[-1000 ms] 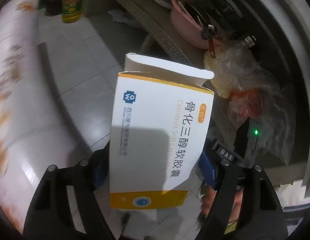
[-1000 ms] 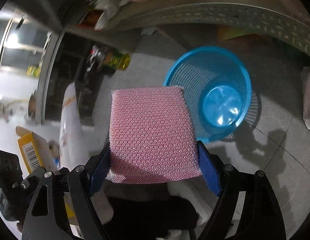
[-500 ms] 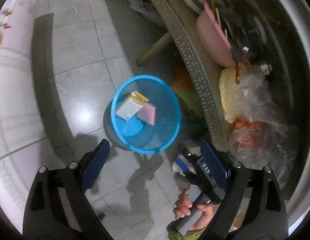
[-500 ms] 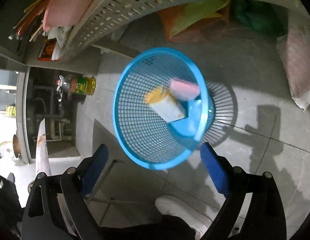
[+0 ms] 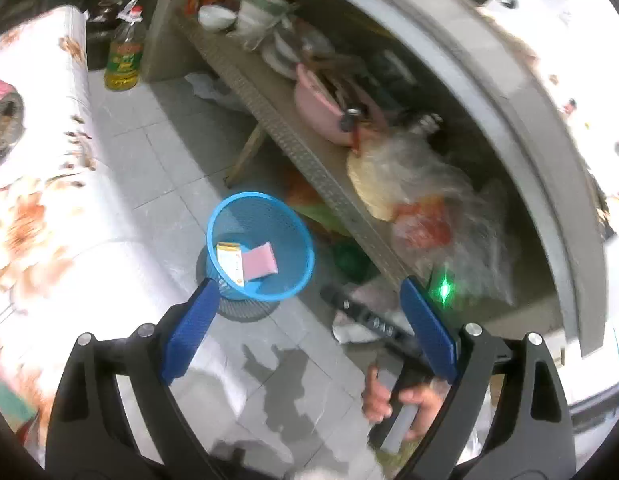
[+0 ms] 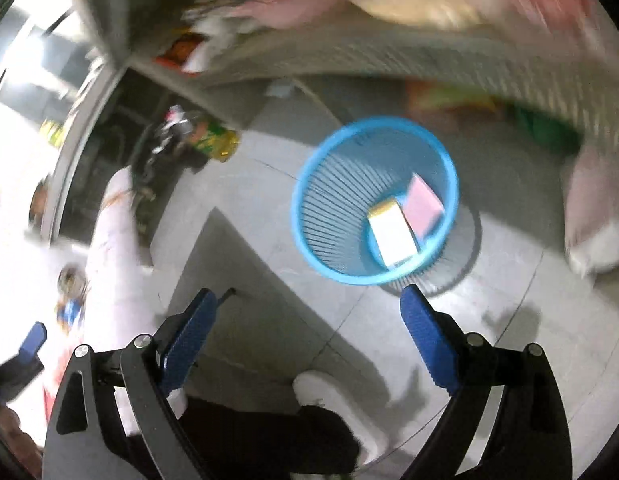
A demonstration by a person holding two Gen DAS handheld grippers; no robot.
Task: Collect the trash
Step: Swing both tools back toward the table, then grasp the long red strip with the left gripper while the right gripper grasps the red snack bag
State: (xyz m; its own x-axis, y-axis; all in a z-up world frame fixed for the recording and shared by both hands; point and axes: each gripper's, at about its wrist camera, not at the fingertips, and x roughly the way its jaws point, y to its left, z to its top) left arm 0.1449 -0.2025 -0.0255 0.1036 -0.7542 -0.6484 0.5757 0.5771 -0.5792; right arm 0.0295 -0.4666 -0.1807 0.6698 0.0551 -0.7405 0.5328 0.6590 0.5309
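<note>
A blue mesh waste basket [image 5: 297,236] [image 6: 329,176] stands on the tiled floor. Inside it lie a white and yellow medicine box [image 5: 230,261] [image 6: 391,236] and a pink scouring pad [image 5: 261,260] [image 6: 423,204], side by side. My left gripper [image 5: 309,320] hangs above and in front of the basket, open, with nothing between its blue pads. My right gripper [image 6: 309,328] is likewise open and empty, with the basket ahead of it to the upper right. In the left wrist view a hand [image 5: 389,396] holds the right gripper's handle at the lower right.
A table with a floral cloth [image 5: 41,200] fills the left. A perforated shelf [image 5: 293,136] on the right carries bowls, a pink basin [image 5: 321,108] and plastic bags [image 5: 429,208]. An oil bottle [image 5: 125,56] stands on the floor behind. White shoes [image 6: 333,396] show below the right gripper.
A second ago the left gripper held the medicine box and the right held the pink pad. Both opened and the two items now lie in the basket. Both grippers have since pulled back and up.
</note>
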